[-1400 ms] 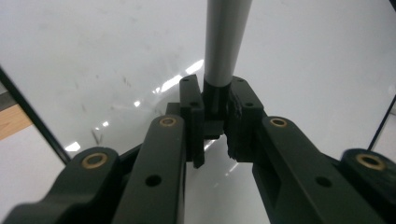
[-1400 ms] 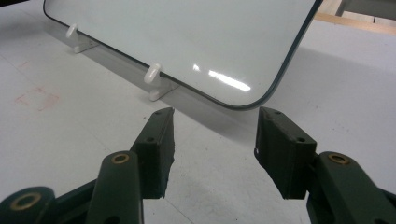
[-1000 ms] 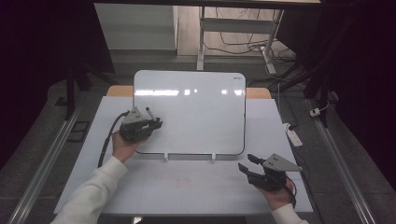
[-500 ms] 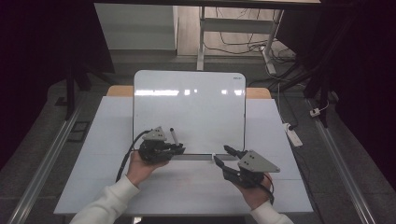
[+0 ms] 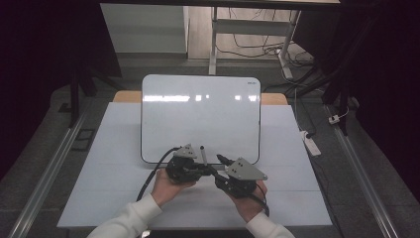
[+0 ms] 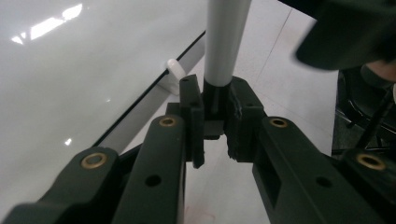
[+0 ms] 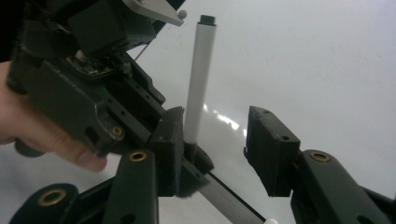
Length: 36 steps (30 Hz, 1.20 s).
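A white marker (image 5: pixel 202 154) with a black end stands upright at the front edge of the whiteboard (image 5: pixel 198 114). My left gripper (image 5: pixel 202 169) is shut on the marker's dark lower end (image 6: pixel 215 98), and the white barrel (image 6: pixel 227 42) rises above its jaws. My right gripper (image 5: pixel 215 167) comes in from the right. In the right gripper view its jaws (image 7: pixel 215 135) straddle the marker (image 7: pixel 198 79): the left pad lies close beside the barrel's base, the right pad stands well apart. These jaws have just been closing. The left gripper's body (image 7: pixel 88 93) and a hand sit just beyond.
The whiteboard lies tilted on a pale table top (image 5: pixel 99 163), with white clips along its near edge (image 6: pixel 173 67). A cable (image 5: pixel 153 171) trails from the left gripper. Metal rails (image 5: pixel 44 173) run along the floor at both sides, and a power strip (image 5: pixel 311 144) lies at the right.
Both hands have moved inward from the table's sides and now meet at the board's front edge. The right gripper's jaws stand narrower than before, around the marker held in the left gripper.
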Motion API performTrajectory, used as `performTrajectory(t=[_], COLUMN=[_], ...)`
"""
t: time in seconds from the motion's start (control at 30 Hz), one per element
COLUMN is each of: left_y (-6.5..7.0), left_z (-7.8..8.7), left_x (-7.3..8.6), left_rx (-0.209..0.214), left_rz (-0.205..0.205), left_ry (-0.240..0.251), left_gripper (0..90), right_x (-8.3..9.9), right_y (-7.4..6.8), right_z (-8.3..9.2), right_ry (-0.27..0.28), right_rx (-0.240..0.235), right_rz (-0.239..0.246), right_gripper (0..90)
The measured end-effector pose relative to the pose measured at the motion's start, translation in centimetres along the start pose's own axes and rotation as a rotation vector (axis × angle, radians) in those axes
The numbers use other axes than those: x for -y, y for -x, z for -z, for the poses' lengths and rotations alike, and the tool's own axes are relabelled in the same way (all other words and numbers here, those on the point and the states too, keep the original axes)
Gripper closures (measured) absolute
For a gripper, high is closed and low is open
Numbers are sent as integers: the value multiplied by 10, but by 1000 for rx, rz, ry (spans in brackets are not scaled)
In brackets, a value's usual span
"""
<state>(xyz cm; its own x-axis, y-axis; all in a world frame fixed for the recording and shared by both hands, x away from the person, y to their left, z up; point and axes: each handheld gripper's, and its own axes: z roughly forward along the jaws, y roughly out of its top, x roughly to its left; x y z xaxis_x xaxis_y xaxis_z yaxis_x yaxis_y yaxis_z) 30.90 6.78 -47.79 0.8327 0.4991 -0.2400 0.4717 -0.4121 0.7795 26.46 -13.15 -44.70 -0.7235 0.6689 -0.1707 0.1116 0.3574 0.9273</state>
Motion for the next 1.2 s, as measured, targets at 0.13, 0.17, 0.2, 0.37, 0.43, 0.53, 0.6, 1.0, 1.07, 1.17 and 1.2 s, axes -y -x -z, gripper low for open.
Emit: performTrajectory(t=[0.13,0.17,0.2,0.37,0.43,0.53,0.6,1.0,1.07,1.17,1.2], left_y=[6,8,9,13,14,17,19,-4,-12,-22,-24], left_z=[-5,-6,-7,-12,-13,-10,-4,90,104,118,122], left_x=[-2,-2,-2,-4,-4,-5,-5,50,65,88,95], left_rx=[-23,-28,-40,-66,-72,-94,-101,-215,-228,-263,-274], left_rz=[-16,-20,-26,-28,-29,-44,-48,37,76,120,133], left_ry=[-7,-9,-11,-9,-4,24,46,104,99,84,78], left_gripper=[773,773,773,772,771,757,584,358,361,361,358], right_x=[1,1,1,3,3,2,-1,-40,-44,-52,-55], right_y=[-2,-3,-3,-6,-7,-6,-4,117,137,160,166], right_z=[-6,-7,-7,-10,-10,-9,-6,-4,-13,-27,-32], right_ry=[-12,-16,-23,-37,-37,-24,-13,-38,-74,-118,-131], right_rx=[11,16,19,33,33,18,34,174,193,227,240], right_rz=[-13,-13,-14,-12,-13,-18,-3,-279,-330,-361,-367], right_gripper=[637,656,676,772,790,806,807,807,808,807,807])
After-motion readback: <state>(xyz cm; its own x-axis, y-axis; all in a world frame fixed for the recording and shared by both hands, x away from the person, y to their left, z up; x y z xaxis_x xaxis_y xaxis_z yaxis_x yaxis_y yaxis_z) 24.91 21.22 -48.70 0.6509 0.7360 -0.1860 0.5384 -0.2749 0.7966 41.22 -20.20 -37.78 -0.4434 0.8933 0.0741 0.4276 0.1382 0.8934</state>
